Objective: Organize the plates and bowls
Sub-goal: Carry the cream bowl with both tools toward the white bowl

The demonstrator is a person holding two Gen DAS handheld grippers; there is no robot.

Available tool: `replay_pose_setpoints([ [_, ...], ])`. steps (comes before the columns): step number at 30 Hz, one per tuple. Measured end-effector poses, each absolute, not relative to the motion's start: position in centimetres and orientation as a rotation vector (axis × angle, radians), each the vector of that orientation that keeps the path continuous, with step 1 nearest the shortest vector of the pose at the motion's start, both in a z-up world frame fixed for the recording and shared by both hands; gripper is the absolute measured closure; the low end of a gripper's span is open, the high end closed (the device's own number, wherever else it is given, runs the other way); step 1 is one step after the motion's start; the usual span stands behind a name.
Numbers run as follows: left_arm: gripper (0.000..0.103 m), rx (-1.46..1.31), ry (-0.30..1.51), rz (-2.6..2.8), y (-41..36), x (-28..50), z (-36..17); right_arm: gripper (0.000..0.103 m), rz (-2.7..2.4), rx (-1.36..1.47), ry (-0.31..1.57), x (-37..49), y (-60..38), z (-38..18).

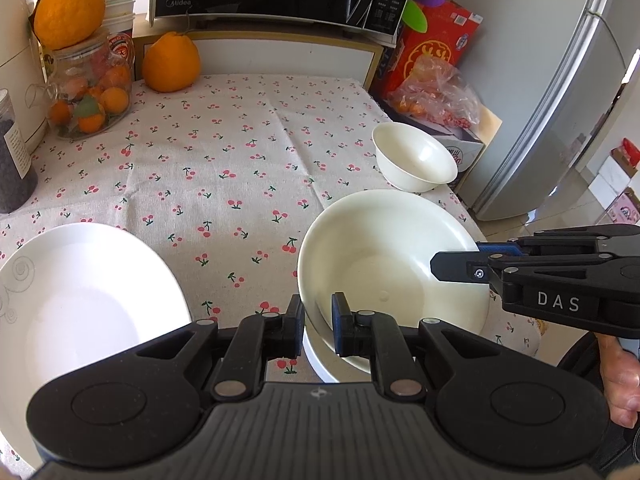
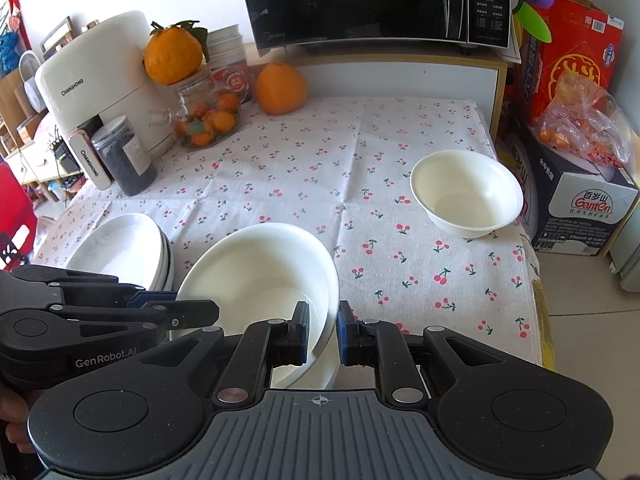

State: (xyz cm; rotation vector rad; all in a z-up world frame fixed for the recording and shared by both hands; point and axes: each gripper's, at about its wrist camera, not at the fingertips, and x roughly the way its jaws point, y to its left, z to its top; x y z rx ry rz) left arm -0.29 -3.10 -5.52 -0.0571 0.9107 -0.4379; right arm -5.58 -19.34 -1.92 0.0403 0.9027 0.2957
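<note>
Both claws pinch rim of large white bowl [image 1: 384,264], near right on bench [image 1: 240,168]: left claw [image 1: 318,322] at near-left rim, right claw [image 2: 323,334] opposite, likely for balanced two-handed lift toward plate stack [image 2: 120,248]; small bowl [image 2: 466,194] waits far right

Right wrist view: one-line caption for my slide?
Both grippers, right gripper and left gripper, pinch opposite rims of a large white bowl.

Cherry-print tablecloth [image 2: 304,184] is covering the table, bearing a small bowl [image 2: 466,194], stacked plates [image 2: 120,248], an orange [image 2: 280,88] and jars [image 2: 124,156].
</note>
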Motion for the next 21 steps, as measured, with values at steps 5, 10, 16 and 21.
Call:
replay_pose_setpoints([
  [5, 0.090, -0.056, 0.918, -0.451, -3.07, -0.47, -5.26, 0.087, 0.302, 0.051, 0.891, -5.97, -19.54, -1.70],
  [10, 0.088, -0.045, 0.927, -0.453, -3.09, -0.67, -5.36, 0.086, 0.308, 0.049, 0.892, -6.29, -19.36, -1.69],
  [16, 0.082, -0.049, 0.940, -0.450, -2.89, -0.59, -5.50, 0.086, 0.295, 0.056, 0.896, -6.23, -19.55, -1.70],
  [21, 0.082, -0.060, 0.945, -0.451, -2.74, -0.36, -5.59, 0.086, 0.292, 0.061, 0.894, -6.23, -19.58, -1.69],
])
